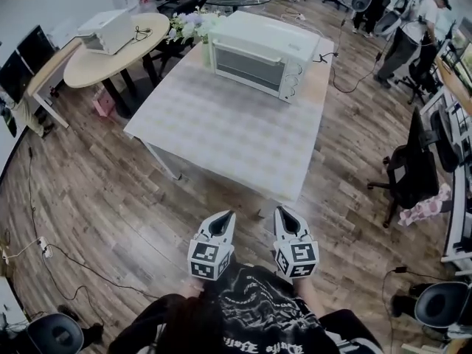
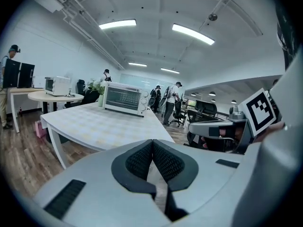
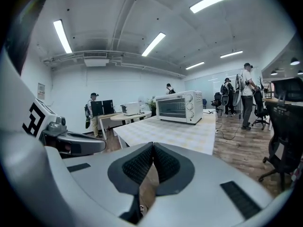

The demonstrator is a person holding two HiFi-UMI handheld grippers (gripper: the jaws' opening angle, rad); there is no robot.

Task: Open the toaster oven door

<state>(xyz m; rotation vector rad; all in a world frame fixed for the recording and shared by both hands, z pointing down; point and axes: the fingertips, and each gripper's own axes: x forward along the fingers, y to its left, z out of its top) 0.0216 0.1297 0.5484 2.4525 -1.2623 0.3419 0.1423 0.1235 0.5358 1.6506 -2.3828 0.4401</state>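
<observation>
A white toaster oven stands at the far end of a pale checked table, its glass door closed and its knobs on the right side. The same toaster oven shows small and far off in the left gripper view, and the toaster oven also shows far off in the right gripper view. My left gripper and right gripper hover side by side near my body, short of the table's near edge. Both are shut with the pads meeting and nothing held.
A round table at the back left carries a second white appliance. Flowers stand beside the oven. Office chairs sit on the right, people stand at the back right, and cables lie on the wooden floor.
</observation>
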